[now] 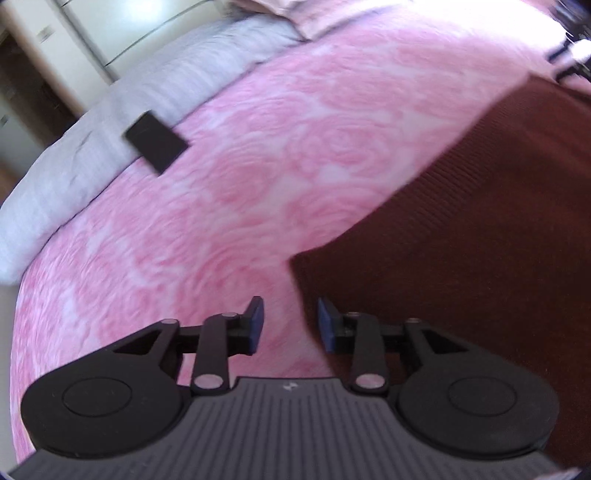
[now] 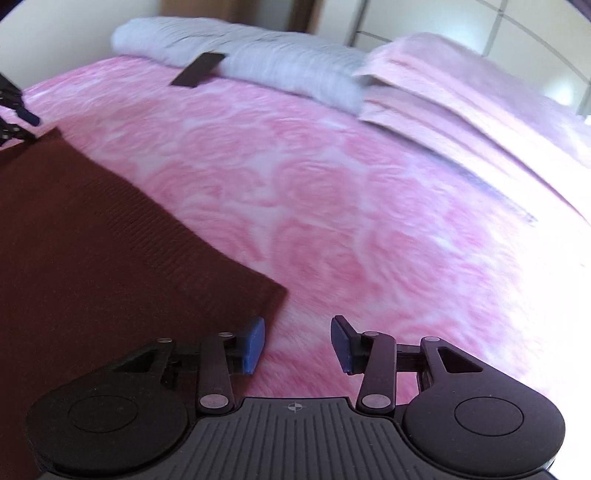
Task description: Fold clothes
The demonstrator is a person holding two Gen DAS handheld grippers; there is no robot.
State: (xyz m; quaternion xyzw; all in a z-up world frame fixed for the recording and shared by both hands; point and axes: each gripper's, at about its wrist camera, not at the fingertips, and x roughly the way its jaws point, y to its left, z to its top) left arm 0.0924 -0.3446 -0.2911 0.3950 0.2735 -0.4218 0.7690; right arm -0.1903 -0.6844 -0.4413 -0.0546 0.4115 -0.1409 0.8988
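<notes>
A dark brown ribbed garment [image 1: 480, 240] lies flat on the pink rose-patterned bedspread [image 1: 258, 166]. In the left wrist view it fills the right side, and its near corner ends just ahead of my left gripper [image 1: 290, 319]. That gripper is open; its right pad hangs over the garment's edge and nothing is pinched between the pads. In the right wrist view the garment [image 2: 92, 240] fills the left side. My right gripper [image 2: 298, 334] is open over the bedspread, its left pad beside the garment's corner. The pads hold nothing.
A grey rolled blanket [image 2: 258, 59] lies along the far side of the bed with a flat black rectangle [image 2: 197, 70] leaning on it. Pale pink pillows [image 2: 443, 81] sit at the back right. A white wardrobe [image 1: 122, 29] stands beyond the bed.
</notes>
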